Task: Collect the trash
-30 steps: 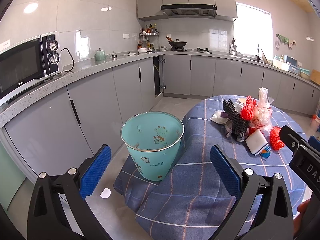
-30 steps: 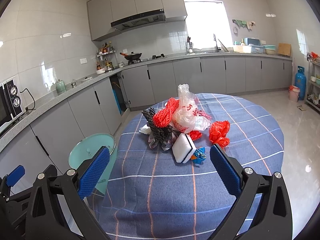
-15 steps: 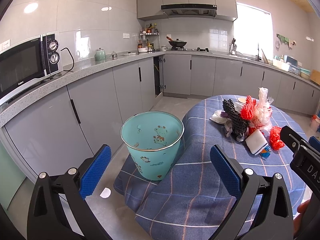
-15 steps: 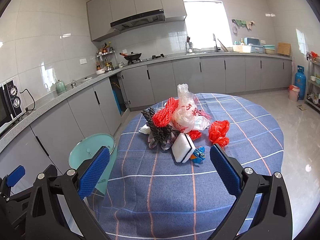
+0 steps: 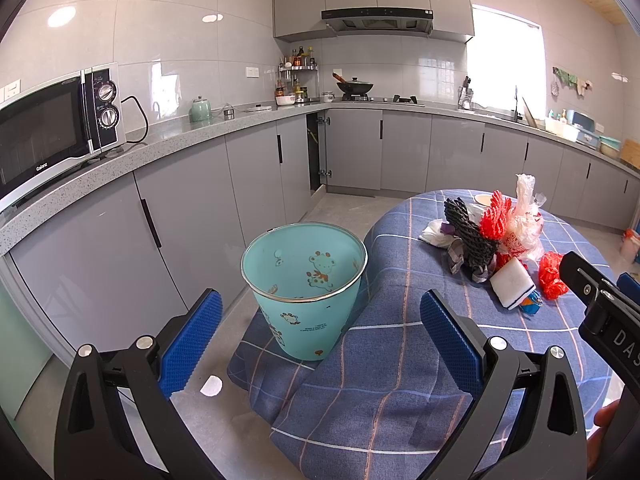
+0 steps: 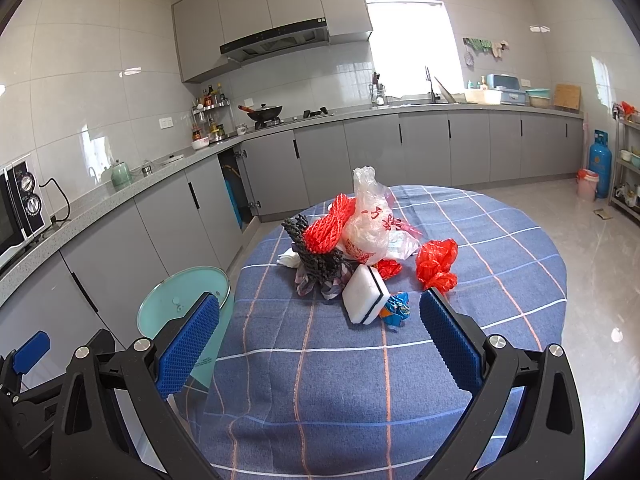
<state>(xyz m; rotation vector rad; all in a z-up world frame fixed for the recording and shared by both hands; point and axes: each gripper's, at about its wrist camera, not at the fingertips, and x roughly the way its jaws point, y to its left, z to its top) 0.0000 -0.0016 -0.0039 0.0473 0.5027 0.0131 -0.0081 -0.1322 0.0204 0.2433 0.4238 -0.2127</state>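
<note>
A pile of trash lies on the round table with a blue checked cloth [image 6: 500, 240]: a black foam net [image 6: 316, 258], a red foam net [image 6: 328, 230], a clear plastic bag [image 6: 370, 216], a red plastic bag [image 6: 436, 258], a white sponge [image 6: 365, 294] and a blue wrapper [image 6: 396, 308]. A teal bin [image 5: 304, 276] stands on the floor left of the table; it also shows in the right wrist view [image 6: 180, 304]. My left gripper [image 5: 320, 336] is open and empty near the bin. My right gripper [image 6: 320, 332] is open and empty, short of the sponge.
Grey cabinets [image 5: 200, 200] and a worktop with a microwave [image 5: 52, 128] run along the left and back. A scrap of paper [image 5: 211, 385] lies on the floor. A blue gas cylinder [image 6: 599, 162] and a pink bucket [image 6: 587, 184] stand at the far right.
</note>
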